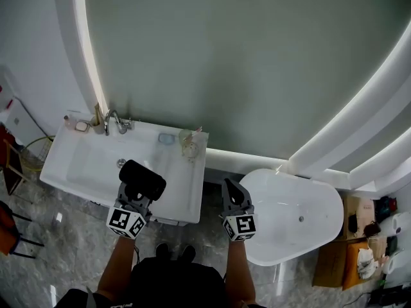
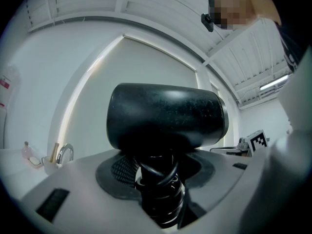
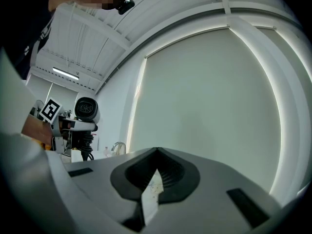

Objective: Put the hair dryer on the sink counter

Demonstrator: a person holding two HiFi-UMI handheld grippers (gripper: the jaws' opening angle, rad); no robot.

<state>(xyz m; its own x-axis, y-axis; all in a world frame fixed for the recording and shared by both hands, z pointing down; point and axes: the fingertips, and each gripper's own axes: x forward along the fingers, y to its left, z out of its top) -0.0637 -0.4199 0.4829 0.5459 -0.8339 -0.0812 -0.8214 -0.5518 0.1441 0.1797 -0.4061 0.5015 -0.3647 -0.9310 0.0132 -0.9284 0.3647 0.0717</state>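
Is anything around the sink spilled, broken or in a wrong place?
Nothing stands out. The black hair dryer sits upright in the left tool over the white sink counter, its cord wound round the handle, and no spill or damage shows.

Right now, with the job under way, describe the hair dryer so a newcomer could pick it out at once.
In the head view, find the white sink counter left of the bathtub. Over its front part the left tool grips the hair dryer by its cord-wrapped handle. It is the only black, barrel-shaped thing there, against all-white fixtures.
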